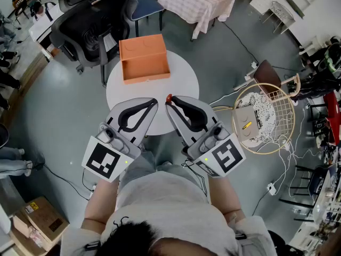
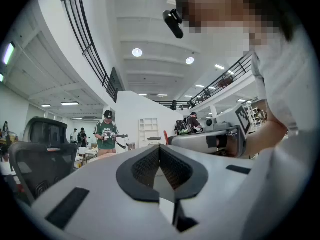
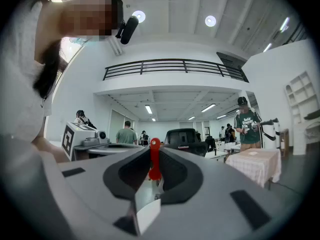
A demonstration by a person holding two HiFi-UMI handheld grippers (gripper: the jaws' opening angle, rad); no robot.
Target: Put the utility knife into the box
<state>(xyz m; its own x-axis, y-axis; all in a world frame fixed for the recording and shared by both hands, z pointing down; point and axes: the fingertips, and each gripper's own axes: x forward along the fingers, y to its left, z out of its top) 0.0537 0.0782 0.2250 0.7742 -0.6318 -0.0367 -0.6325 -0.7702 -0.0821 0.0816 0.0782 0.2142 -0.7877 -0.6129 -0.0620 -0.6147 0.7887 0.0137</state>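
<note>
We see the orange rectangular plastic box [image 1: 144, 58] above the frame's centre on the round white table [image 1: 184, 76]; we cannot tell whether it is open or holds anything. The right gripper [image 1: 168, 102] pinches the red utility knife [image 1: 169, 97] at its jaw tips, lower and right of the box, apart from it. Only the knife's red end shows. The left gripper [image 1: 155, 102] is pressed together, empty.
</note>
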